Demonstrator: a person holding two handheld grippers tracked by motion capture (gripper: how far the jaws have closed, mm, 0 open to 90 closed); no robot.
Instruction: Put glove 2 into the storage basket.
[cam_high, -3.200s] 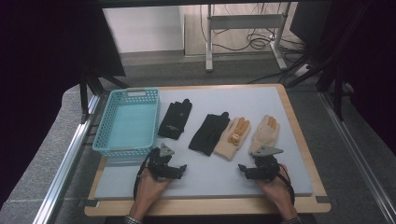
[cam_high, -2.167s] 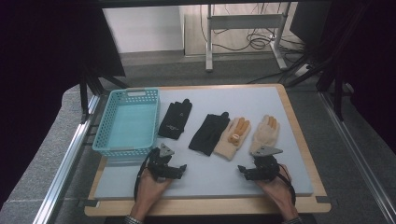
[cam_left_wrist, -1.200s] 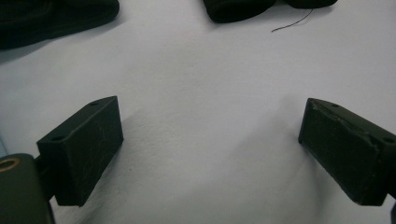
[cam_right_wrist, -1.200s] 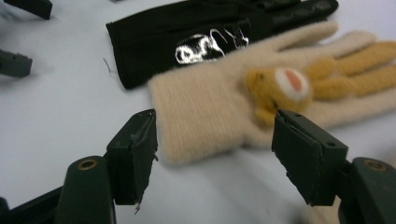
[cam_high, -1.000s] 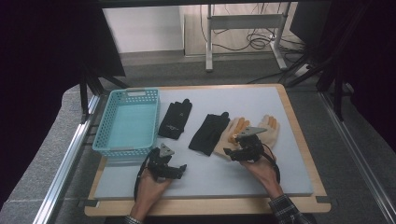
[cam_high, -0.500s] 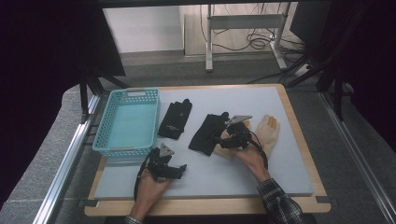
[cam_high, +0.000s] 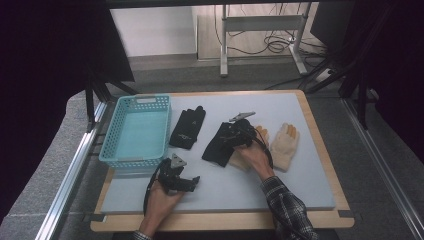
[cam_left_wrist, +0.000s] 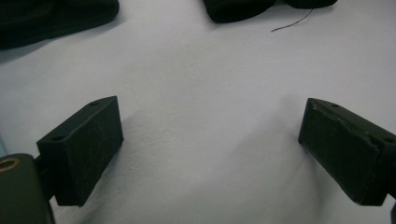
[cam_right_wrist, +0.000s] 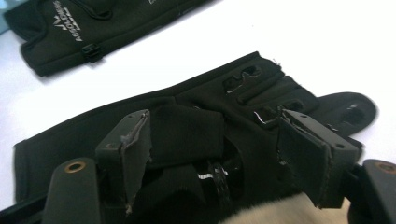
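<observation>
right tool (cam_right_wrist: 215, 154) spread, straddling black glove (cam_high: 220, 142) mid-surface, set to pinch its cuff | left tool (cam_high: 181, 180) spread, parked near edge | basket (cam_high: 135, 131) far left, likely destination

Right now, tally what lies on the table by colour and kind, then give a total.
Black gloves: 2, one beside the basket, one under the right claw
Tan gloves: 2, one lying apart, one partly under the hand
Blue basket: 1
Total: 5
</observation>
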